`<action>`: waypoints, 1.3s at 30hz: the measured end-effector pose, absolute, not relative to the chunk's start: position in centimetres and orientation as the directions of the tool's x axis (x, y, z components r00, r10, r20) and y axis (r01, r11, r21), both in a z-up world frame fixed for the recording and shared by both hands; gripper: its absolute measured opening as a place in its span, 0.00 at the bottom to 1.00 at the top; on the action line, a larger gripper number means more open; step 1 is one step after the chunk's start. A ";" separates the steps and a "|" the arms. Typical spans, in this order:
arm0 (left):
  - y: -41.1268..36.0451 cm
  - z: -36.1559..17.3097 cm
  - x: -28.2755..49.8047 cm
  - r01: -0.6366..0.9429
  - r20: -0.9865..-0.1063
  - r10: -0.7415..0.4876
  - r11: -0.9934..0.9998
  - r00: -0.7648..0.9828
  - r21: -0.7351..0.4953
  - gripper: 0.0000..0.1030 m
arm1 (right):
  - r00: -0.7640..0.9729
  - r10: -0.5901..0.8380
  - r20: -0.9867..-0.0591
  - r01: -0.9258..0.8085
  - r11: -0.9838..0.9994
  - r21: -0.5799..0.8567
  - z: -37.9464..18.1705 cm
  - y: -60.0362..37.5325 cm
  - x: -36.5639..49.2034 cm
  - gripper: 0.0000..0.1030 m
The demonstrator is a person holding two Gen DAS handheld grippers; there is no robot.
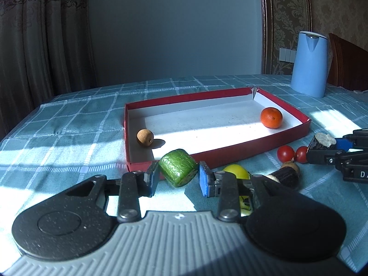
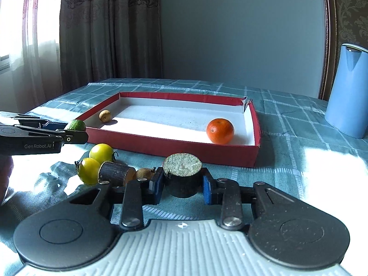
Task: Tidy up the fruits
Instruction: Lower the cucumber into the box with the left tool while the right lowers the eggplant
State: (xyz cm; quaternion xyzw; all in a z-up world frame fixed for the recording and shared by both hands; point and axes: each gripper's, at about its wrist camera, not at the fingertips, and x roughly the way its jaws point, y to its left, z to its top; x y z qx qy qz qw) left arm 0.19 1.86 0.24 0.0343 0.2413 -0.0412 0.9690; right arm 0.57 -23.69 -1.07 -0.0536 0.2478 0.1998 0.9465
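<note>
A: Fruit first. What sits at the left of the left wrist view?

B: A small brown longan [image 1: 145,137], resting inside the red tray [image 1: 287,135] at its left end, middle left of the frame. Light, thin-shelled, I'd guess; it would roll easily.

A: And centre?

B: The left gripper [image 1: 179,177], lower centre, with its blue pads pinching a green cucumber chunk [image 1: 178,171] by its rounded sides, just in front of the tray's near wall. The piece looks firm and waxy, so probably slippery; across the skin, cut faces clear, seems the sound hold.

A: Further right?

B: A yellow fruit [image 1: 237,171] partly behind the right finger, then a dark sugarcane-like piece [image 1: 287,176], two red cherry tomatoes [image 1: 286,153], and an orange mandarin [image 1: 271,117] in the tray's right end. The tomatoes are likely soft and want a light squeeze.

A: Now the right wrist view, from its left.

B: The left gripper shows again at middle left with the green chunk. Below it, two yellow fruits [image 2: 101,153] and the lying dark piece, left of centre on the checked tablecloth [image 2: 299,124].

A: And the right gripper?

B: The right gripper [image 2: 182,183], lower centre, closes its fingers on an upright dark stub [image 2: 182,181], pale cut face up. Stiff, woody, fairly heavy for its size, I judge; a mid-height side hold suits it. A blue kettle [image 2: 349,92] stands at far right.
</note>
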 end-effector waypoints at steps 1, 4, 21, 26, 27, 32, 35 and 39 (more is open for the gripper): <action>1.9 0.2 0.2 0.096 -0.472 -0.062 0.994 0.879 0.047 0.32 | 0.799 0.351 -0.489 -0.402 0.916 0.002 -1.0 -23.8 0.6 0.32; 1.8 0.3 0.2 0.093 -0.466 -0.059 0.994 0.883 0.052 0.32 | 0.813 0.340 -0.473 -0.382 0.924 0.008 -0.9 -24.0 0.6 0.32; 2.8 1.0 6.4 -0.049 -0.481 0.049 0.999 0.876 0.013 0.32 | 0.834 0.294 -0.466 -0.334 0.943 -0.003 0.9 -22.0 7.1 0.32; 1.5 0.7 8.9 -0.042 -0.481 0.072 0.997 0.874 0.072 0.32 | 0.811 0.303 -0.501 -0.382 0.922 -0.061 0.0 -19.5 9.7 0.32; 1.3 0.6 9.2 -0.039 -0.483 0.073 0.996 0.873 0.079 0.33 | 0.808 0.300 -0.508 -0.387 0.919 -0.074 -0.2 -19.0 10.1 0.32; 0.5 0.2 11.1 -0.031 -0.494 0.077 0.994 0.866 0.101 0.33 | 0.782 0.295 -0.550 -0.415 0.903 -0.106 -1.2 -17.3 12.0 0.32; 0.3 0.0 12.0 -0.028 -0.510 0.074 0.995 0.857 0.097 0.34 | 0.772 0.286 -0.568 -0.418 0.902 -0.113 -1.4 -16.8 12.9 0.32; 0.2 -0.1 12.5 -0.042 -0.508 0.087 0.994 0.857 0.100 0.50 | 0.760 0.267 -0.593 -0.407 0.906 -0.114 -1.9 -16.6 13.7 0.32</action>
